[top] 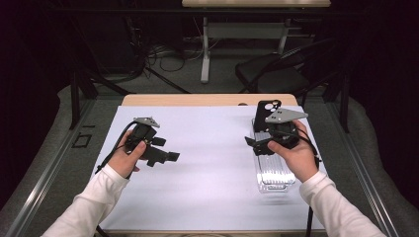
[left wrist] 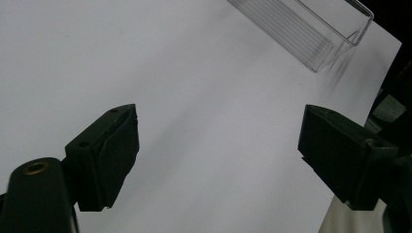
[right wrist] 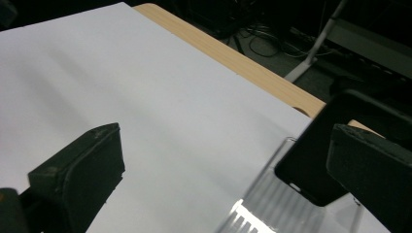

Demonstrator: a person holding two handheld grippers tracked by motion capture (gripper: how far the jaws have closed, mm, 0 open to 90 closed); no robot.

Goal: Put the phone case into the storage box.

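Your left gripper [top: 170, 156] hung released, well left of the clear tray [top: 273, 170]. Your right gripper [top: 253, 141] was released too, over the tray's far end, nothing between its jaws. A black phone case [top: 267, 114] seemingly leaned in that end; no lettering was readable.

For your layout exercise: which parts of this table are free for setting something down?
The white sheet lies bare between the left gripper and the clear plastic tray. It is crowded at the right, where the black phone case leans at the tray beside the right gripper.
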